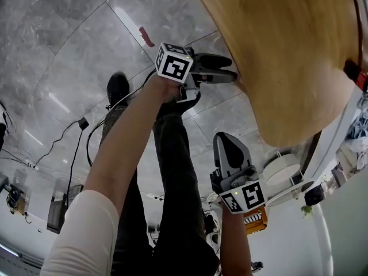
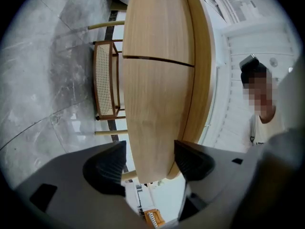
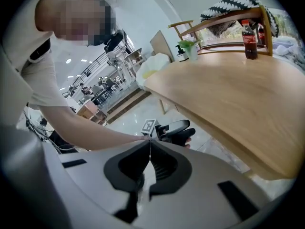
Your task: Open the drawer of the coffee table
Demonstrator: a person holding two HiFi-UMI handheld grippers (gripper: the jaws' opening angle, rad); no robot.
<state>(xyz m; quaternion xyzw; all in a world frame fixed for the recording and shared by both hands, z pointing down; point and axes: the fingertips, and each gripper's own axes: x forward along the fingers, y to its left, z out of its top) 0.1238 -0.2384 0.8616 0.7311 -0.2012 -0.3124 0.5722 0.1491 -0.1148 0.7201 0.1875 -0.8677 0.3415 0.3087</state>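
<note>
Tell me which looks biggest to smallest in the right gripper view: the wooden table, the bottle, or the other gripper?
1. The wooden table, by far.
2. The left gripper and the bottle look about alike; the bottle stands farther back, so no ranking.

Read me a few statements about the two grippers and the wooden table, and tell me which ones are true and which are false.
1. The right gripper has its jaws together with nothing between them. True.
2. The left gripper is clamped shut on a drawer handle. False: its jaws stand apart, with the edge of the table showing between them, and no handle is visible.
3. A bottle stands upright on the table. True.
4. The right gripper rests on the tabletop. False: in the head view it is beside the table, over the floor.
</note>
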